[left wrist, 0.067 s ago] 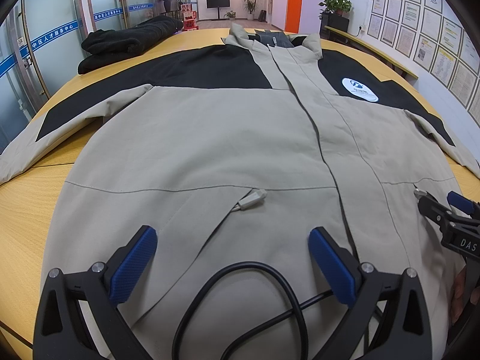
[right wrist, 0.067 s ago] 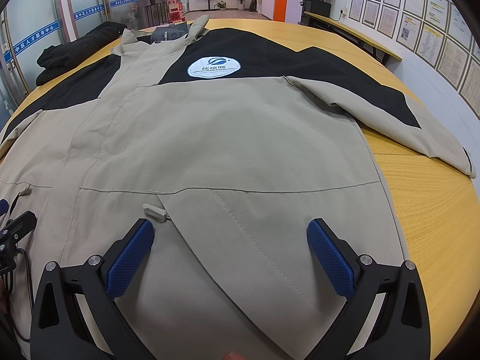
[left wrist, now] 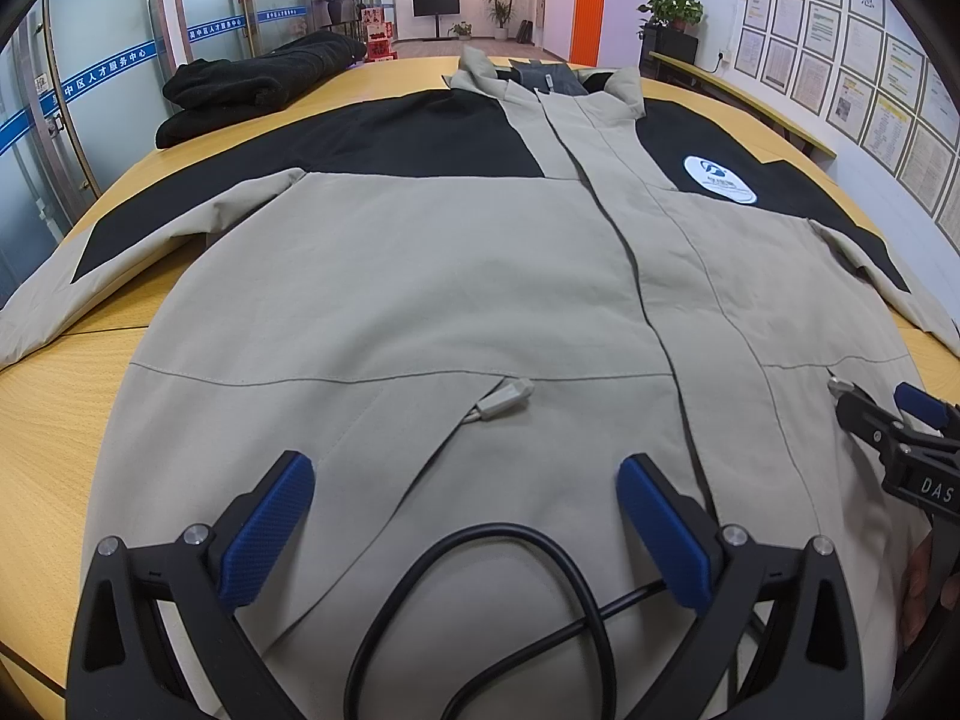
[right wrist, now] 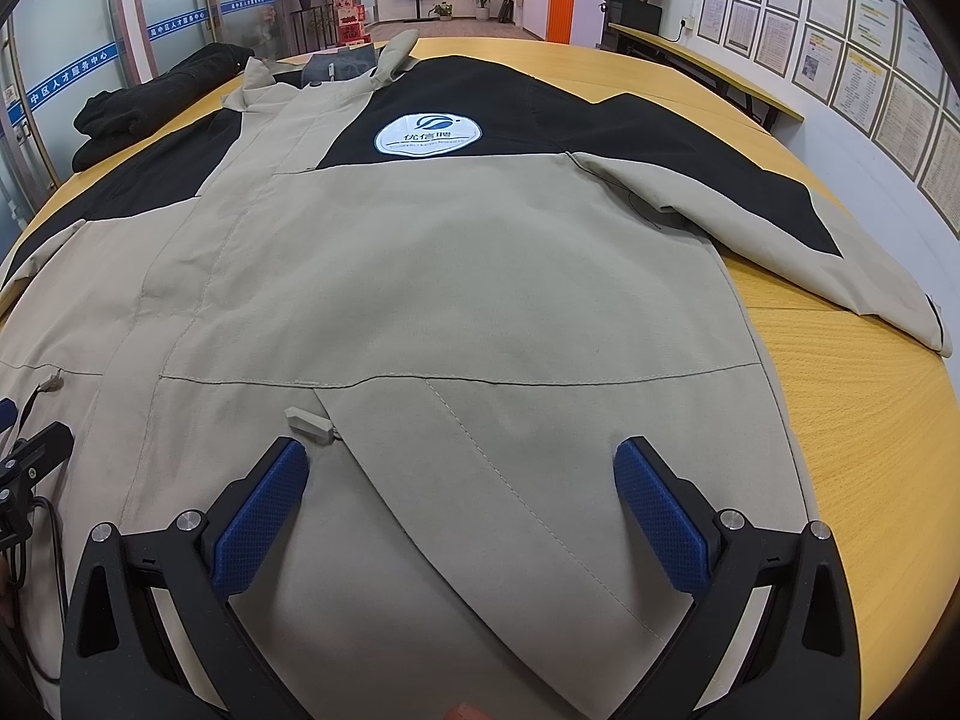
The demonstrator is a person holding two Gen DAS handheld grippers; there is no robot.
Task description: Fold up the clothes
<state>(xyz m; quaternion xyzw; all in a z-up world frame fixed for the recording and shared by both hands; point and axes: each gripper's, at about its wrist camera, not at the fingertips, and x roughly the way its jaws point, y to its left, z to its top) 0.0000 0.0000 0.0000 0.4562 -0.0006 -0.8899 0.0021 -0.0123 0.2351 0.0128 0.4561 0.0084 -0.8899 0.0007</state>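
I am holding both tools wide open over the bottom hem of the jacket, gripping nothing. Nearest me, the left tool is hovering above the left front panel with its cable looping over the cloth, and the right tool is hovering over the right panel, just short of the pocket zip pull. Against the frames from a moment ago, almost nothing is changing: both tools are sitting in the same place, so I judge the fold is not yet begun. Further out, the jacket is lying flat and face up on the counter, sleeves spread to both sides, its round logo on the chest. Beyond it, a pile of black clothes is resting near the far left edge.
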